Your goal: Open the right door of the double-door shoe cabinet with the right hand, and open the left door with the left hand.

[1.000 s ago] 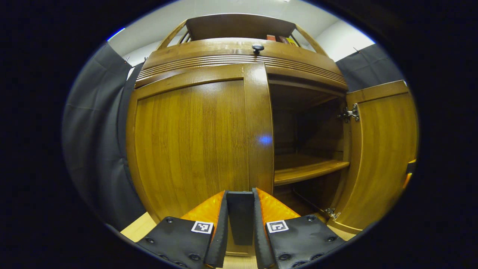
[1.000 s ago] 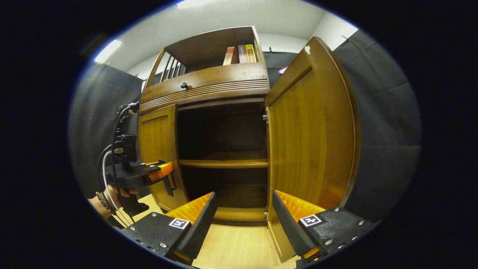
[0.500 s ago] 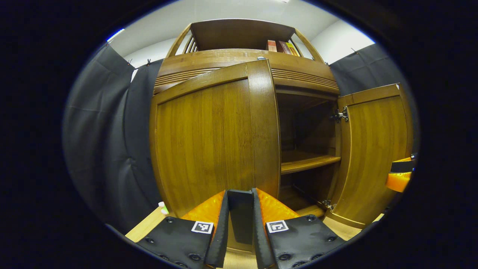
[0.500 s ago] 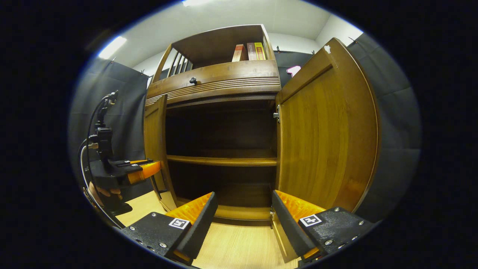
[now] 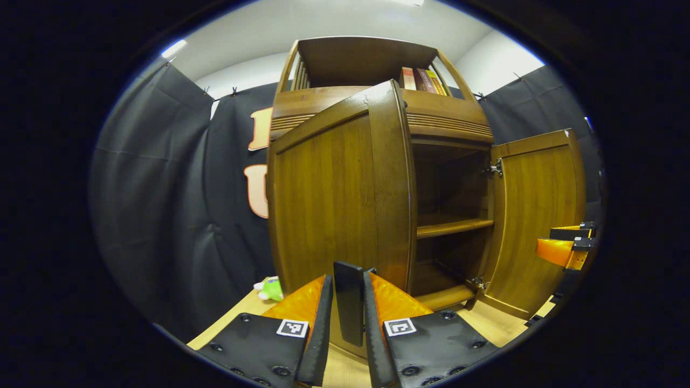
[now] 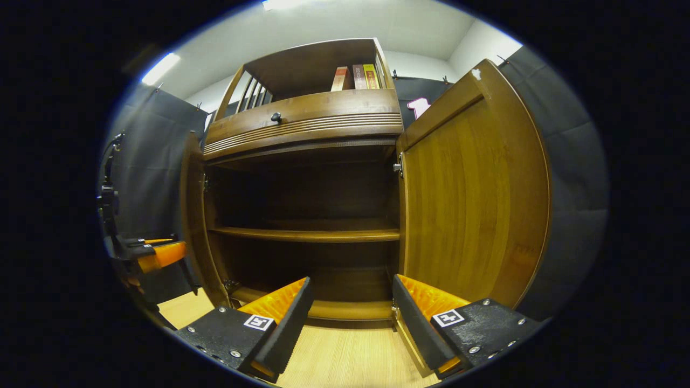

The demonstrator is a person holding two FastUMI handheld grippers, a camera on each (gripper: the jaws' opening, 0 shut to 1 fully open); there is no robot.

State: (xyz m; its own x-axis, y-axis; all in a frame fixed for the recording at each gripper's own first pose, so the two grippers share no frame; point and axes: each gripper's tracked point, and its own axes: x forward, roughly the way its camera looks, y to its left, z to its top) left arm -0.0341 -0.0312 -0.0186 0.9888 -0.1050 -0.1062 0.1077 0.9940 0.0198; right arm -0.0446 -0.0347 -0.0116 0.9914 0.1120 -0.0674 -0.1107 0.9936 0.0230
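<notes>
Both doors of the cabinet [image 6: 323, 121] stand swung out. The left door [image 5: 339, 199] could spring back if the left gripper [image 5: 347, 323], fingers clamped on its handle [image 5: 347, 310], slips. The right gripper [image 6: 350, 318] hangs wide, holding nothing, near the right door [image 6: 469, 199].

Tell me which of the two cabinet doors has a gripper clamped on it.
The left door: the left gripper pinches its dark handle. The right door stands open, untouched by the open right gripper.

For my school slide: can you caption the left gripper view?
Left tongs clamp the handle of the left door, swinging it open.
</notes>
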